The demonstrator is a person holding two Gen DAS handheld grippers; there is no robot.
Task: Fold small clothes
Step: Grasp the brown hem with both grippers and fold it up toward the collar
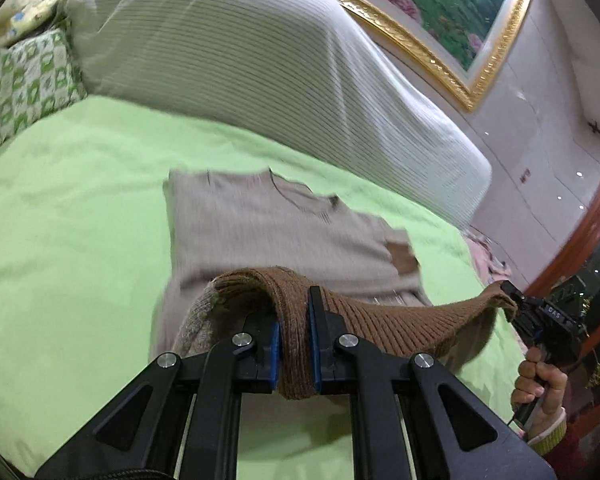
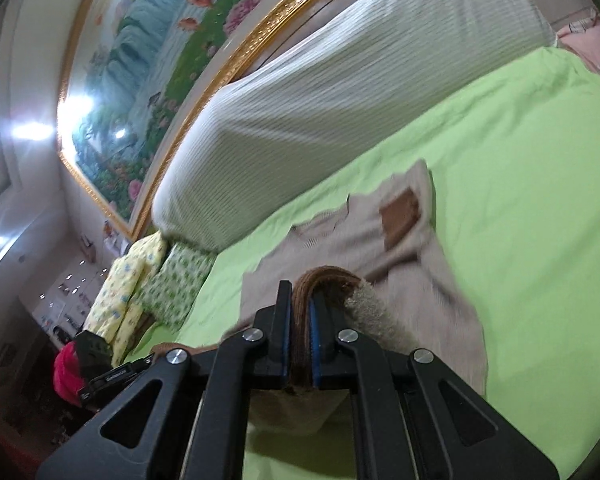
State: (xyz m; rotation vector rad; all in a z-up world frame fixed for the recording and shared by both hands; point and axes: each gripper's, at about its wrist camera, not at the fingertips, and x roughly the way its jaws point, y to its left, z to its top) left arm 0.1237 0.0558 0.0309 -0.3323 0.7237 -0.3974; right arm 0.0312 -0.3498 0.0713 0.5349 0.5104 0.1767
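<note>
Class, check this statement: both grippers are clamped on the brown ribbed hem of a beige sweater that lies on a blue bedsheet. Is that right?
Not quite: the bedsheet is light green, not blue, as the left wrist view shows. The rest stands: the left gripper and right gripper are both clamped on the brown ribbed hem of the beige sweater.

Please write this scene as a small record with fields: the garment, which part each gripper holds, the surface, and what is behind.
garment: beige knit sweater with brown ribbed hem and a brown patch
left gripper: shut on the brown ribbed hem, lifted off the bed
right gripper: shut on the hem at its other corner
neck end: lies flat on the green sheet
behind: large white ribbed cushion, gold-framed painting
fold: not yet laid over
</note>
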